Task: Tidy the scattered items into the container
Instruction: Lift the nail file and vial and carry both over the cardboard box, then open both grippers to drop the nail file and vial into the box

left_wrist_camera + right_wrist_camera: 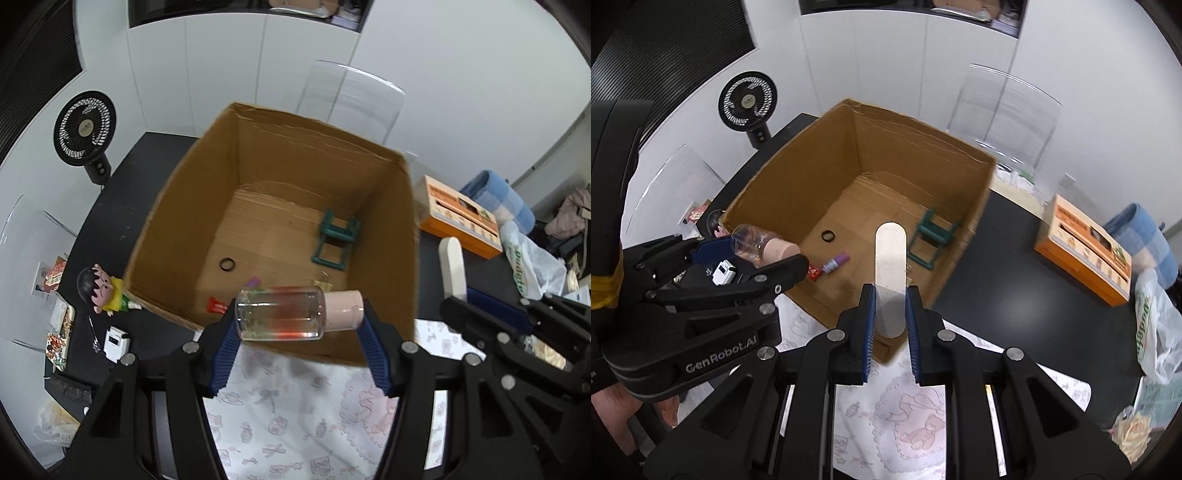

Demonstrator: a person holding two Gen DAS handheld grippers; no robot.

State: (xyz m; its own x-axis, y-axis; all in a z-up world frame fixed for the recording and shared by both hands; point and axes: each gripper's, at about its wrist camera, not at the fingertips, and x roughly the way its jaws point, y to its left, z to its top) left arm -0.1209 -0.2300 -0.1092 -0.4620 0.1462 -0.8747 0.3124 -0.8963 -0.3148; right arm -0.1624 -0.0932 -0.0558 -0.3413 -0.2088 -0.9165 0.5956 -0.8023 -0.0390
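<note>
Clear bottle (280,314) sideways above open cardboard box (177,229); pale stick (891,273) upright over it.

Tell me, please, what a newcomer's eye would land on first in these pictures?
Probably the open cardboard box at centre, with a green frame and a black ring on its floor. Over its near edge, the left gripper holds a clear bottle sideways; the right gripper grips a pale flat stick.

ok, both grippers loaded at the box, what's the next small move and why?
Probably open the left gripper: its clear bottle hangs crosswise over the cardboard box just inside the near wall, so it should drop in. The right gripper holds the white stick there too.
</note>
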